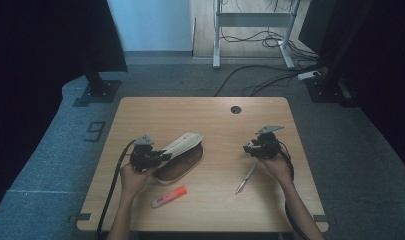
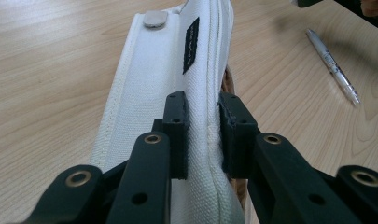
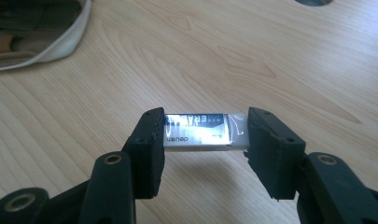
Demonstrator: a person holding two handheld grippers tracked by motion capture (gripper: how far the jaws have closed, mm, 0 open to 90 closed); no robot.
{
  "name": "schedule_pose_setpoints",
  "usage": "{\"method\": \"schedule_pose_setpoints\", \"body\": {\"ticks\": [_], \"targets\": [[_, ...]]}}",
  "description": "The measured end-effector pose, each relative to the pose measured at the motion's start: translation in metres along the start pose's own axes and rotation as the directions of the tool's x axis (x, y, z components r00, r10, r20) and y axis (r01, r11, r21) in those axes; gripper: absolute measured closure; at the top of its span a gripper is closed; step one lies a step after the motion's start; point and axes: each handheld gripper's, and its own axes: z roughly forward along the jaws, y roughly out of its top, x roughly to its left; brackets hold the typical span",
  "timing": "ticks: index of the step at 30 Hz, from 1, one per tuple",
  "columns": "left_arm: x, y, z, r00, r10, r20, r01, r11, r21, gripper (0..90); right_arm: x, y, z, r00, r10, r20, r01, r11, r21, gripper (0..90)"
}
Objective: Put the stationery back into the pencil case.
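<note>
— Where do things stand?

— The left gripper point(image 2: 203, 135) has its jaws pinched tight on the white flap of the pencil case point(image 2: 172, 93), holding it up so the brown inside faces the middle of the table point(image 1: 140, 115). The right gripper point(image 3: 203, 140) grips an eraser point(image 3: 200, 132) by its two short ends, clear above the wood and well to the right of the case.

— So the eraser goes in the case?

— That's my reading. Carry it across low and level, then let go only once it's past the rim; the mouth point(image 3: 46, 42) is blurred in the right gripper view, so I can't judge how wide it gapes.

— Anything in the way?

— The path between is bare wood. The pen point(image 1: 246, 177) lies just below the right hand, and the orange highlighter point(image 1: 170, 196) sits near the front edge, below the case. Both are off the line. Keep the flap steady so the opening doesn't sag.
</note>
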Motion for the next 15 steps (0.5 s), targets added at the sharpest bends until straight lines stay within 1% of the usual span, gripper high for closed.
{"method": "schedule_pose_setpoints", "body": {"ticks": [1, 6, 15], "targets": [[0.0, 0.0, 0.0, 1.0, 0.002, -0.002, -0.002, 1.0, -0.001, 74.5, 0.004, 0.002, 0.001, 0.9999, -0.006, -0.011, 0.006, 1.0, -0.002, 47.3], [-0.001, 0.0, 0.0, 1.0, 0.004, -0.004, -0.004, 1.0, -0.002, 74.4, 0.015, 0.008, 0.006, 0.9992, -0.018, -0.036, 0.018, 1.0, -0.008, 47.3], [-0.001, 0.0, 0.0, 1.0, 0.005, -0.007, -0.005, 1.0, -0.001, 74.4, 0.033, 0.018, 0.016, 0.9963, -0.047, -0.072, 0.045, 0.999, -0.018, 47.3]]}}
